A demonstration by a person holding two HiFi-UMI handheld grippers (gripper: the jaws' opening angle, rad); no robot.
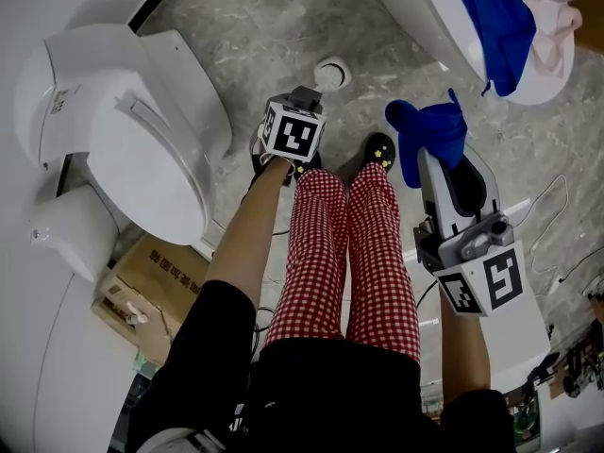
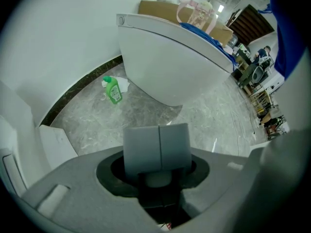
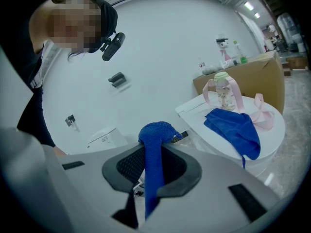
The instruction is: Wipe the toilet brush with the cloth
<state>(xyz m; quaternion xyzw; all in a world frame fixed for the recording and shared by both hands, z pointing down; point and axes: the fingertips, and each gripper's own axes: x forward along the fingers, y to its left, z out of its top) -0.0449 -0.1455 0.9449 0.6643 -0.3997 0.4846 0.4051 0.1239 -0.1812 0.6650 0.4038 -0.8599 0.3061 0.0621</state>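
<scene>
R fingers (image 3: pixel 130 165) pinch nubby blue cloth (image 3: pixel 155 135), L fingers (image 2: pixel 141 147) clamp smooth white rounded brush handle (image 2: pixel 158 179).

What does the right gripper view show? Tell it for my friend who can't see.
The right gripper is shut on a blue cloth that hangs down between its jaws. Behind it, a second blue cloth and a bottle with pink straps sit on a white fixture.
</scene>
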